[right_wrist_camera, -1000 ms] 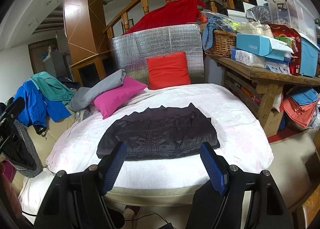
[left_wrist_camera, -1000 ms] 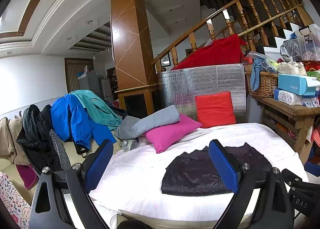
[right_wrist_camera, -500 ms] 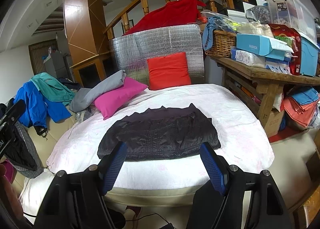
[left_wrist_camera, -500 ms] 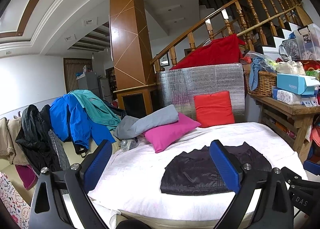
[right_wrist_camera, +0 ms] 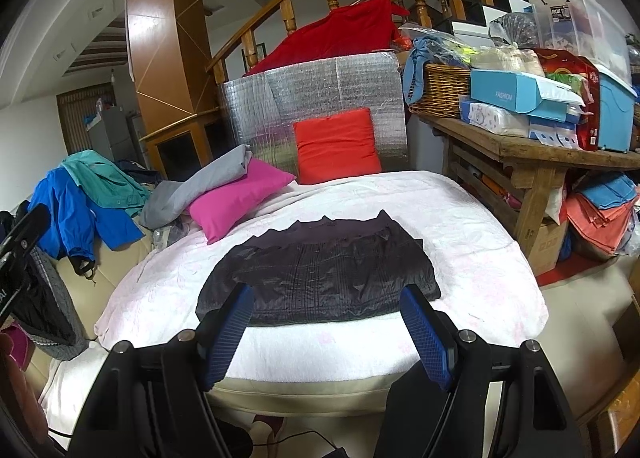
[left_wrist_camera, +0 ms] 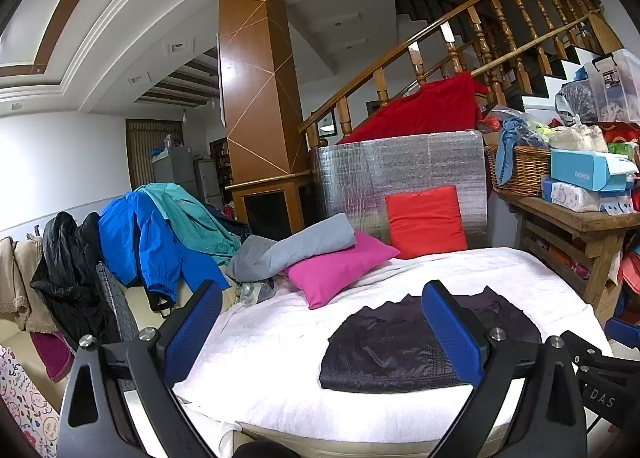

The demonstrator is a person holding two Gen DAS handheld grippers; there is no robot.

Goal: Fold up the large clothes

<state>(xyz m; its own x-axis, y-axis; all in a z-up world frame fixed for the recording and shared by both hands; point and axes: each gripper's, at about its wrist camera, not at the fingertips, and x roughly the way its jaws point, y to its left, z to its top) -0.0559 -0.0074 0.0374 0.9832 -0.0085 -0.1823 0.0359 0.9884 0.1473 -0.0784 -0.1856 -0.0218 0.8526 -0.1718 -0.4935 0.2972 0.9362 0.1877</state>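
Note:
A dark folded jacket (right_wrist_camera: 320, 274) lies flat on the white-covered bed (right_wrist_camera: 460, 217); it also shows in the left wrist view (left_wrist_camera: 384, 346). My left gripper (left_wrist_camera: 320, 298) is open and empty, held back from the bed's near left edge. My right gripper (right_wrist_camera: 326, 296) is open and empty, just short of the jacket's near edge. A pile of jackets, blue (left_wrist_camera: 136, 234), teal (left_wrist_camera: 188, 213) and black (left_wrist_camera: 68, 274), hangs over the sofa at the left.
A pink pillow (right_wrist_camera: 236, 197) with a grey garment (right_wrist_camera: 200, 185) on it and a red pillow (right_wrist_camera: 336, 143) sit at the back of the bed. A cluttered wooden table (right_wrist_camera: 532, 153) stands at the right. A silver foil panel (right_wrist_camera: 320, 97) stands behind.
Both grippers have barely shifted; the view drifts slightly. The jacket has not moved.

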